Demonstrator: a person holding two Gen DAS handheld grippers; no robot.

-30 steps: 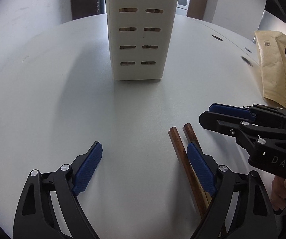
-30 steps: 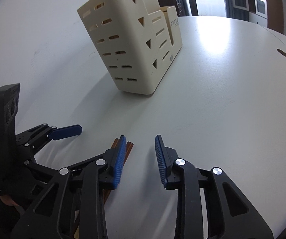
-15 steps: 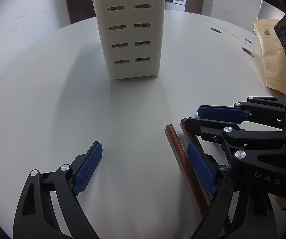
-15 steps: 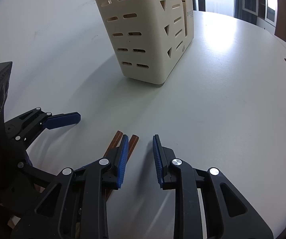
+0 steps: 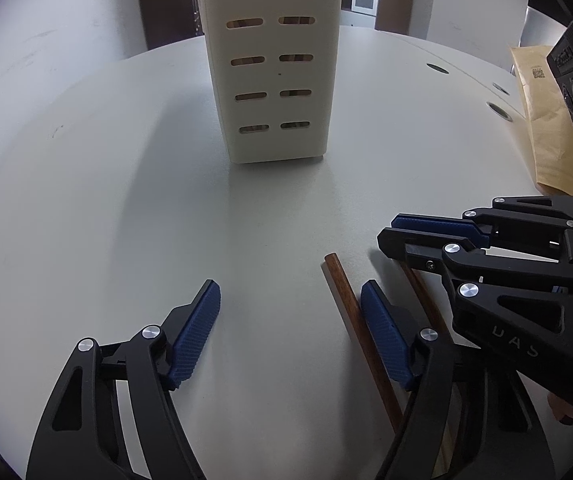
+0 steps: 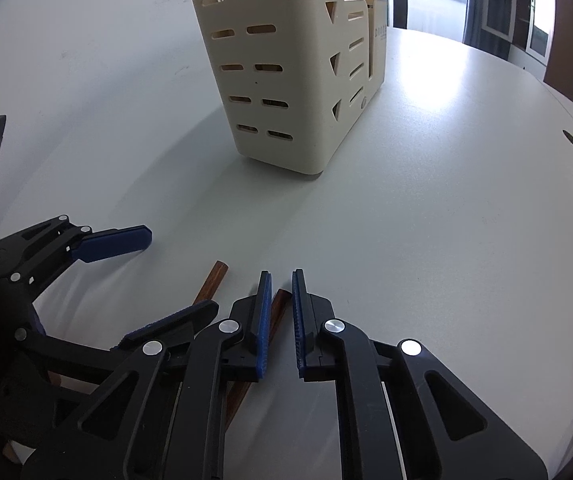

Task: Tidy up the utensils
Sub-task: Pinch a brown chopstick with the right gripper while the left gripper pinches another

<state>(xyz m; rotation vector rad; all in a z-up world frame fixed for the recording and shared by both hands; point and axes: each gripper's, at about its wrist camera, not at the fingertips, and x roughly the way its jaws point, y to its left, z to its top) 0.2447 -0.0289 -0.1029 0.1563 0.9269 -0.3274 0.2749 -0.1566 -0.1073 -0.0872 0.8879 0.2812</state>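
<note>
Two brown wooden chopsticks (image 5: 356, 332) lie on your white round table (image 5: 106, 200), low and right of centre in the left wrist frame. Your left gripper (image 5: 290, 332) sits low over them with its jaws closing; the nearer stick lies just inside its right blue pad (image 5: 384, 344), untouched by the left pad, nothing gripped. Your right gripper (image 6: 282, 316), lower centre of its own frame, is also closing, its pads down to a narrow gap. The second stick (image 6: 276, 312) shows at that gap beneath the left pad; whether the pads press it, you cannot tell. Farther back, top centre in both frames, stands the cream slotted plastic utensil holder (image 5: 274, 72), well apart from the sticks. A tan padded envelope (image 5: 546, 120) lies at the right edge of the left wrist frame.
</note>
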